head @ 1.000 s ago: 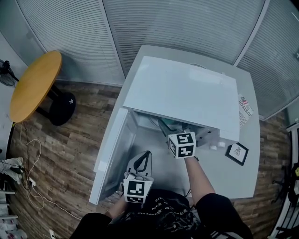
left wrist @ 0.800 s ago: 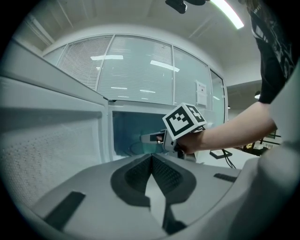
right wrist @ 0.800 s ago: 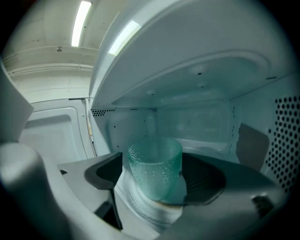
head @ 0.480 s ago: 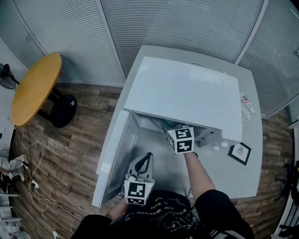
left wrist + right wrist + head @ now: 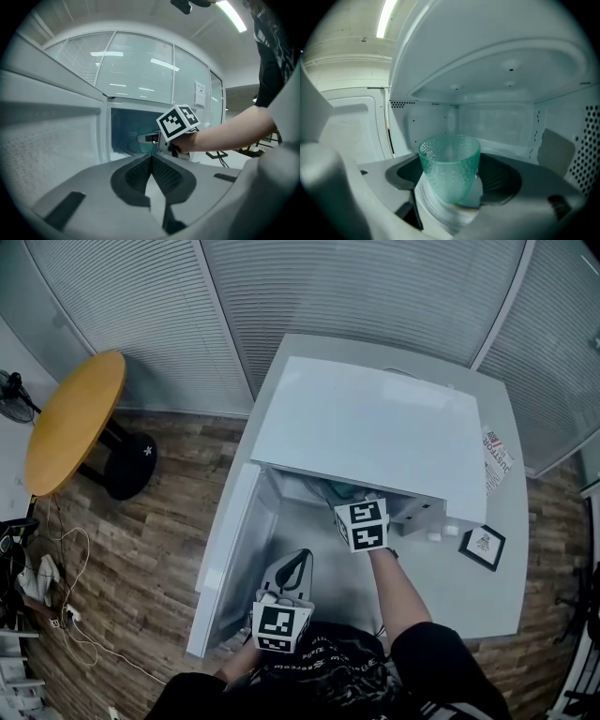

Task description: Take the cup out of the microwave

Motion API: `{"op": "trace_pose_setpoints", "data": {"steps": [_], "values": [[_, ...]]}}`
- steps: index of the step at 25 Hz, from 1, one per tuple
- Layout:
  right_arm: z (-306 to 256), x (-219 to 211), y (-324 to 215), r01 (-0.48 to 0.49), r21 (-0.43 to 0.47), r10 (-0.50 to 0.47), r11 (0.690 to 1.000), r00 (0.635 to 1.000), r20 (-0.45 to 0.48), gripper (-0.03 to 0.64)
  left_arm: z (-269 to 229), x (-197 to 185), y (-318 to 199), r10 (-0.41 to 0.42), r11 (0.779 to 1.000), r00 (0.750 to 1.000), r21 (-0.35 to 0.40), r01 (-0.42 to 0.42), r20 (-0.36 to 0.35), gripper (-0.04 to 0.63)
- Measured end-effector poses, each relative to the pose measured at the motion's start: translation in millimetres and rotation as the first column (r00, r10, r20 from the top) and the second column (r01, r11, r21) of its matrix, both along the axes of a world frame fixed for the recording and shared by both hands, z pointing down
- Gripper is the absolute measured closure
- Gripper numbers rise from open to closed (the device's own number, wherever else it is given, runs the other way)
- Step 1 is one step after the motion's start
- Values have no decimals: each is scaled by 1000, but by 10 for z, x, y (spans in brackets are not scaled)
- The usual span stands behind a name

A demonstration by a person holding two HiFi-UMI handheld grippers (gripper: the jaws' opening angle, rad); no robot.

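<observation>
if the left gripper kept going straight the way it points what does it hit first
Probably the right gripper, which sits just ahead in the microwave opening, though depth is unclear.

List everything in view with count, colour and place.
microwave: one, white, on the desk, door swung open
cup: one, clear green, inside the microwave
desk: one, pale grey, under the microwave
picture frame: one, black, on the desk, far right
round table: one, yellow wood, on the floor at left
left gripper: one, grey, jaws together, empty, before the open door
right gripper: one, grey, in the microwave, jaws on the cup
</observation>
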State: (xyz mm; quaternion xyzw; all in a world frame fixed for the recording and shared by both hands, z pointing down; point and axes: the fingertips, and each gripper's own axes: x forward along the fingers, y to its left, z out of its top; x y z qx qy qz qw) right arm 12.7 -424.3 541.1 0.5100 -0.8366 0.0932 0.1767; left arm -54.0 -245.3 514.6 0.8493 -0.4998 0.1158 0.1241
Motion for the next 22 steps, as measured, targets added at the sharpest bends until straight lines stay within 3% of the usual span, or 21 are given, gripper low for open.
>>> {"op": "trace_pose_setpoints", "data": {"steps": [22], "values": [[-248,144,510,0,32,-1,999,1000,30,247,-47,81,283,-6,1000,1000,10,7,-12,588]]}}
